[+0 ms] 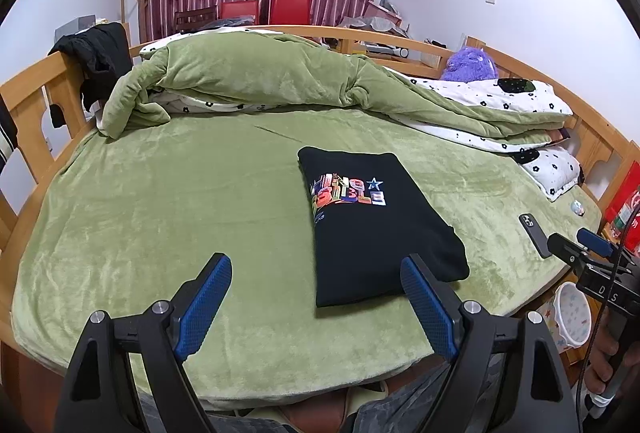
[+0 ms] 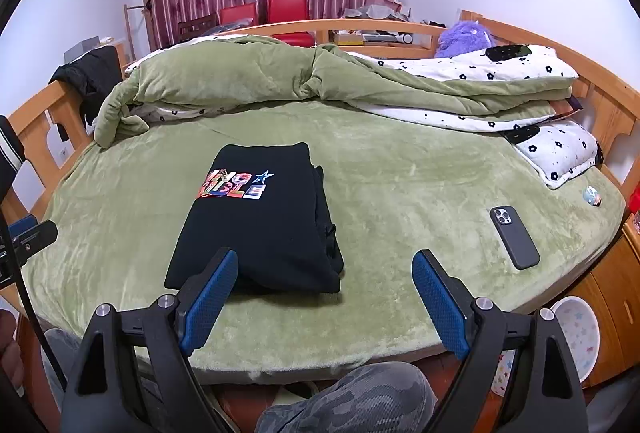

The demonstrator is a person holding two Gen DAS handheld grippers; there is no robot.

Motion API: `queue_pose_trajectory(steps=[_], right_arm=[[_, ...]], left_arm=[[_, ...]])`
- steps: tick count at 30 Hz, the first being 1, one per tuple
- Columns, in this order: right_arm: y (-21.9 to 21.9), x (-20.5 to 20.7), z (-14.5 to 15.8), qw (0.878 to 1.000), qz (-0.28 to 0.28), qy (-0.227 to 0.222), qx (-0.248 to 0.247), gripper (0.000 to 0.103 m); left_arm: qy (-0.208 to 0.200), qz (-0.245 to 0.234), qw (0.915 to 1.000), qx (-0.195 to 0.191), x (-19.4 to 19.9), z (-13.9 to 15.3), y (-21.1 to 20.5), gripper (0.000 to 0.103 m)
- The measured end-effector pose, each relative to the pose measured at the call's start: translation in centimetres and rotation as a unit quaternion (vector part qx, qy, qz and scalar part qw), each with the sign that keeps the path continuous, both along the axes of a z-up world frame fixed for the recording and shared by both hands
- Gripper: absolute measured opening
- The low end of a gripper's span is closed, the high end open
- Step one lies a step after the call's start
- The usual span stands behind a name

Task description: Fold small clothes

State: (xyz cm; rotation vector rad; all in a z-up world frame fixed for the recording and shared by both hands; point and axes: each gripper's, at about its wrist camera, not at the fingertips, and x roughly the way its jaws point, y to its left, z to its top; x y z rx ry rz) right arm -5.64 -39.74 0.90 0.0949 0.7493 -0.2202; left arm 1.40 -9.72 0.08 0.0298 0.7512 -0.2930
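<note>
A black T-shirt (image 1: 372,225) (image 2: 260,225) with a colourful letter print lies folded into a neat rectangle on the green bed sheet (image 1: 160,213) (image 2: 400,193), near the front edge. My left gripper (image 1: 316,261) hovers open just in front of the shirt's near end, with nothing held. My right gripper (image 2: 326,257) is open too, above the shirt's near right corner, its blue pads (image 2: 440,305) clear of the cloth. In the left wrist view the right gripper (image 1: 592,245) shows at the far right edge.
A dark phone (image 2: 514,237) (image 1: 534,235) lies on the sheet right of the shirt. A bunched green quilt (image 1: 260,77) fills the back of the bed, a flowered pillow (image 2: 560,153) the right. Wooden rails (image 1: 36,101) surround it. A person's camouflage-trousered leg (image 2: 352,397) is below.
</note>
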Motion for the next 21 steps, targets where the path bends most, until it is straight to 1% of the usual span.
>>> queue_pose_trajectory(steps=[21], right_arm=[[-0.08,-0.47,-0.13,1.0,-0.003,-0.001,0.001,0.088]], left_arm=[[-0.004,0.002,1.0,0.002,-0.47,0.22,0.12,0.086]])
